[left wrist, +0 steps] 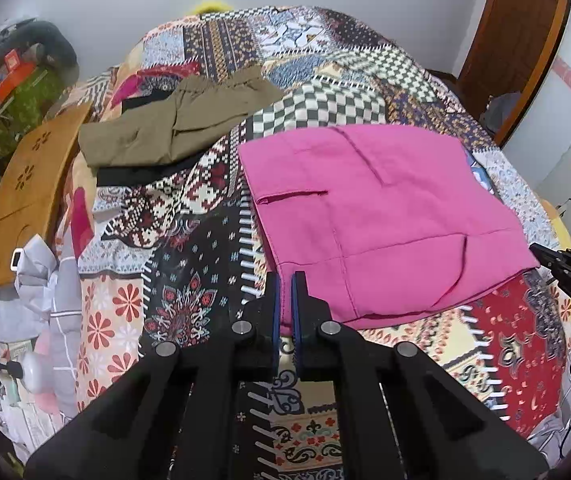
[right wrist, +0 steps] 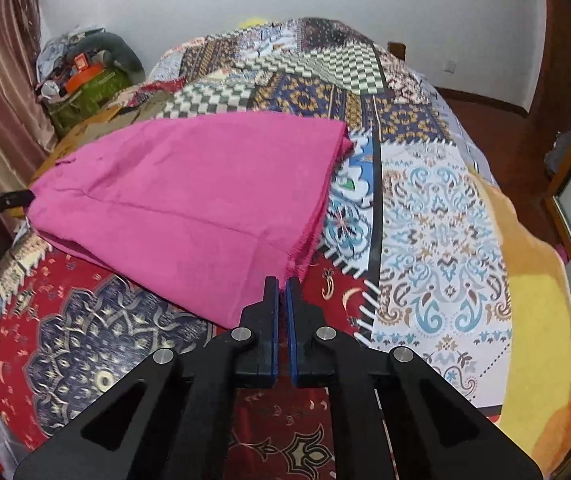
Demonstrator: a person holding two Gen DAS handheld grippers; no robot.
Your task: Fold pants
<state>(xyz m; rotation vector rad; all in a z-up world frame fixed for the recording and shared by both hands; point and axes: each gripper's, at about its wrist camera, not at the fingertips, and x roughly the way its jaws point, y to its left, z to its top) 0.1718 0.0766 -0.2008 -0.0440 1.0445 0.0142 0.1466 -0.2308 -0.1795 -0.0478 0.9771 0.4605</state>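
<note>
A: Starting at the left edge of the bed, what is lying there?

B: A wooden board (left wrist: 33, 184) is leaning along that edge, and a pair of folded olive-brown pants (left wrist: 173, 124) is resting on the patchwork bedspread (left wrist: 189, 248) just beyond it, over something black.

A: And the pink pants?

B: The pink pants (left wrist: 377, 216) are lying folded on the bedspread near its front edge, right of the olive pair and well apart from it. A pocket slit is showing on the top layer.

A: What is the left gripper doing?

B: The left gripper (left wrist: 286, 280) is pinching the near left corner of the pink pants, its blue pads (left wrist: 275, 320) pressed together on the cloth.

A: And the right one?

B: The right gripper (right wrist: 282, 283) is clamping the near right corner, where the frayed hem is sitting between its closed fingers. In the left wrist view its black tip is touching that same corner at the far right.
</note>
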